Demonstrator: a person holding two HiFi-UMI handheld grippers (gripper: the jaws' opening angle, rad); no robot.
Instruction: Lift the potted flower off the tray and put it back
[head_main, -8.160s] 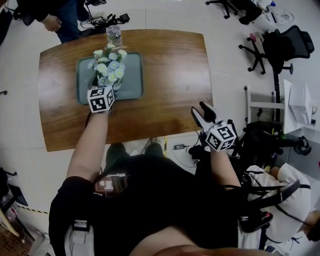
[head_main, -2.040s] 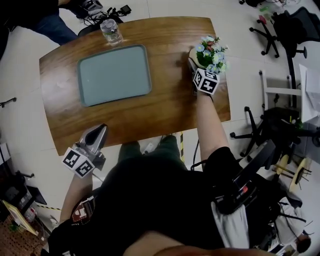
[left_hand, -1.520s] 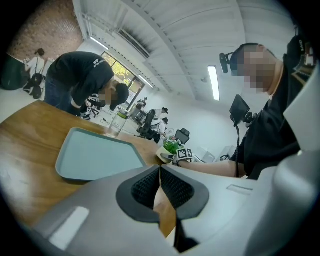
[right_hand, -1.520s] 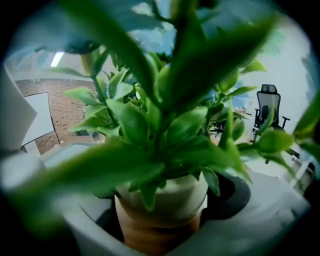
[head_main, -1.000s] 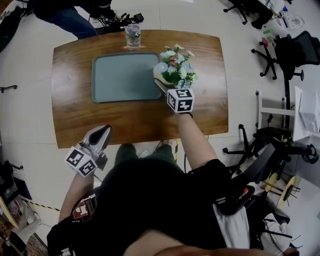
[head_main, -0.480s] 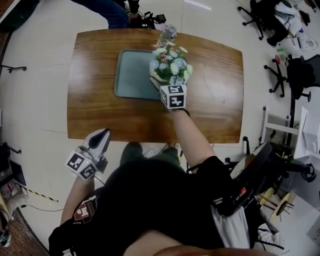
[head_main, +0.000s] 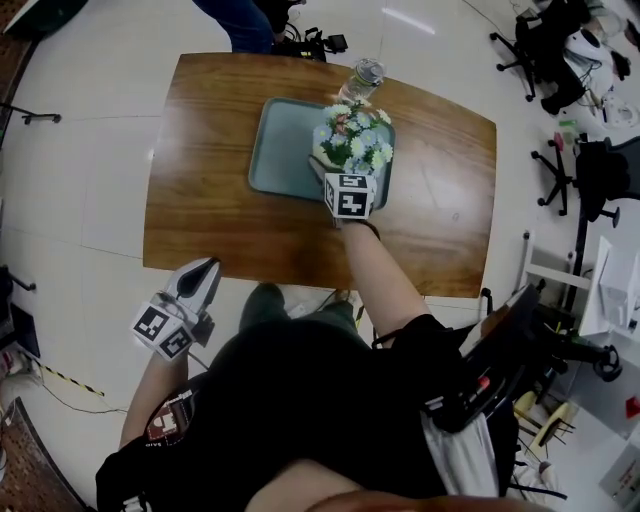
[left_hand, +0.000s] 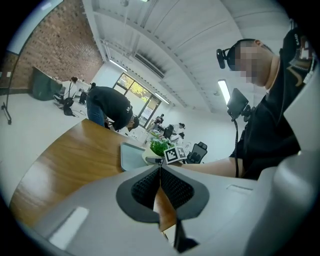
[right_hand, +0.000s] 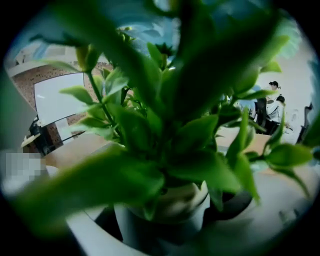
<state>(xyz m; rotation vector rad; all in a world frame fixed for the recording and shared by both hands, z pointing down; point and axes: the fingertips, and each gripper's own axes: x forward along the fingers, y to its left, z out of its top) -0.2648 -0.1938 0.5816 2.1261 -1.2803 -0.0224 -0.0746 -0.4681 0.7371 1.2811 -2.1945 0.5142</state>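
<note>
At upper centre of the head view, the right gripper clasps the potted flower by its pot over the tray's right half; at lower left, off the table, the left gripper hangs clenched, empty

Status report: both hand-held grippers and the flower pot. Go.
Left hand-held gripper shut, empty, off the table near edge. Right hand-held gripper shut on potted flower, over tray right end. Bottle just beyond tray.
</note>
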